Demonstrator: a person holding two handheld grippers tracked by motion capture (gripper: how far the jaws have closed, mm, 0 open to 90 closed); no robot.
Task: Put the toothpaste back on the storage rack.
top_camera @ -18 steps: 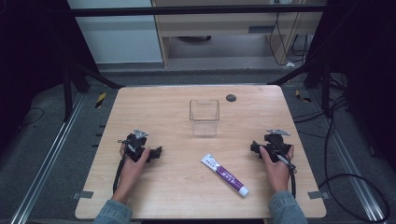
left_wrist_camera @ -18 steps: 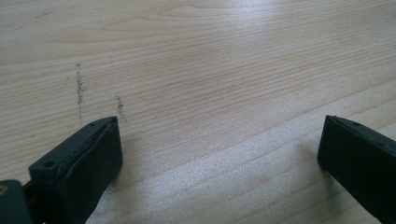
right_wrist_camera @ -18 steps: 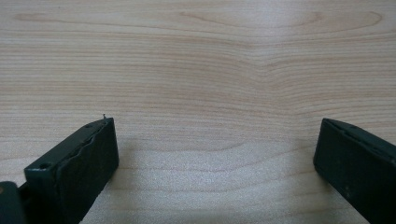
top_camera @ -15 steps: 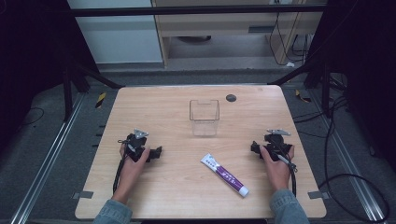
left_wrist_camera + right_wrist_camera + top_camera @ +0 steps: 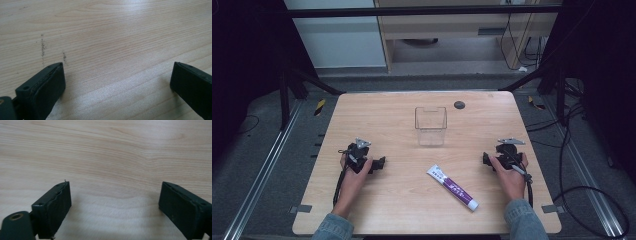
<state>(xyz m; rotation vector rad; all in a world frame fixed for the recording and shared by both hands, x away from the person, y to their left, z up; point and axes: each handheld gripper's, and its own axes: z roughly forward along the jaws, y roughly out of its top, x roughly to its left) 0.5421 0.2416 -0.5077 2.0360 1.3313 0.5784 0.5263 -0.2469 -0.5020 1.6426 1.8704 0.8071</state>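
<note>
A pale wooden table (image 5: 402, 200) with a light grain stands on a grey floor, with metal rails running along both sides and dark frame legs at the far corners. Beyond it are a white cabinet and a light wooden bench, and loose cables lie on the floor at the right. A small dark disc (image 5: 459, 105) sits near the far edge of the table, and a clear plastic box (image 5: 430, 125) stands upright a little past the middle.

The tube of toothpaste (image 5: 452, 187) lies flat on the table nearer the person, between the two hands and closer to the right one, well apart from both. It is white with a purple band of print along its length, set on a slant with its broad end pointing towards the box and its narrow cap end towards the near right.

The left gripper (image 5: 381, 163) rests on the table at the left, held in the left hand (image 5: 353, 170); its jaws stand wide apart over bare wood with nothing between them. The right gripper (image 5: 486, 159) rests at the right in the right hand (image 5: 510, 172), its jaws likewise spread wide and empty.

The print on the tube is too small to read, and the box's inside is hard to make out through its clear walls. The person's sleeves (image 5: 332, 227) are cut off by the bottom edge
</note>
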